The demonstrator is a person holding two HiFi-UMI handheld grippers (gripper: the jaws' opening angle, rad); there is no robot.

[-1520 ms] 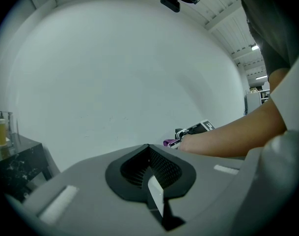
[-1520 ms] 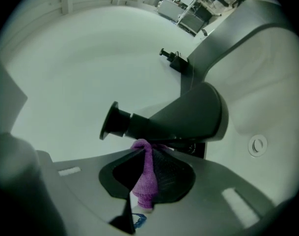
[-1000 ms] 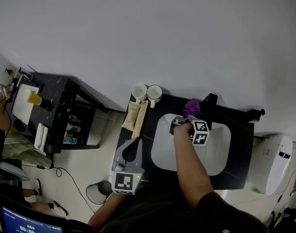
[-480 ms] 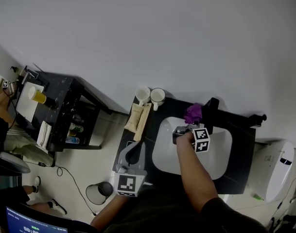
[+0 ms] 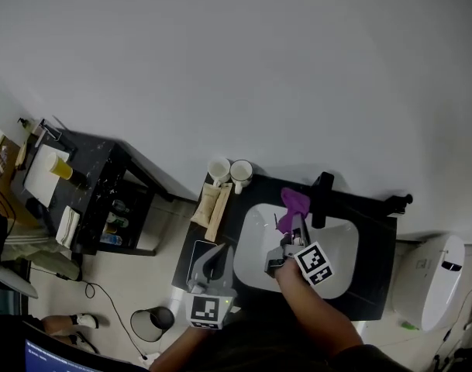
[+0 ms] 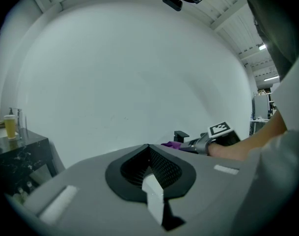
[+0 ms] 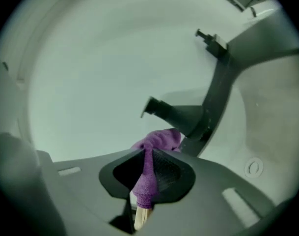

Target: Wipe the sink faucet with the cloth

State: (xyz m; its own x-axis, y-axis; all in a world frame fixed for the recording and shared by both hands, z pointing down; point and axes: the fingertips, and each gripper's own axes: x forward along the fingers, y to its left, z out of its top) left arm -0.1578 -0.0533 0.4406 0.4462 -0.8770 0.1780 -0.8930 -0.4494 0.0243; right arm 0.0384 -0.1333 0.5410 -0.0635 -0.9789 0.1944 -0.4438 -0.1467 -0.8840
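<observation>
The black faucet (image 5: 322, 194) stands at the back rim of the white sink (image 5: 340, 250). A purple cloth (image 5: 294, 201) hangs just left of the faucet's spout, and my right gripper (image 5: 296, 225) is shut on its lower end over the basin. In the right gripper view the cloth (image 7: 150, 167) runs up from between the jaws of the right gripper (image 7: 147, 154) to just under the spout of the faucet (image 7: 188, 114). My left gripper (image 5: 211, 259) is shut and empty over the counter left of the sink. The left gripper (image 6: 149, 149) looks toward the wall, with the cloth (image 6: 171, 144) off to its right.
Two white mugs (image 5: 229, 170) and a tan packet (image 5: 208, 200) sit on the black counter (image 5: 375, 273) left of the sink. A black side table (image 5: 92, 180) with a yellow cup (image 5: 57, 167) stands at the left. A toilet (image 5: 437, 281) is at the right, a bin (image 5: 152, 322) on the floor.
My right gripper has drawn back from the faucet toward the person, pulling the cloth down over the basin. The left gripper has stayed beside the sink.
</observation>
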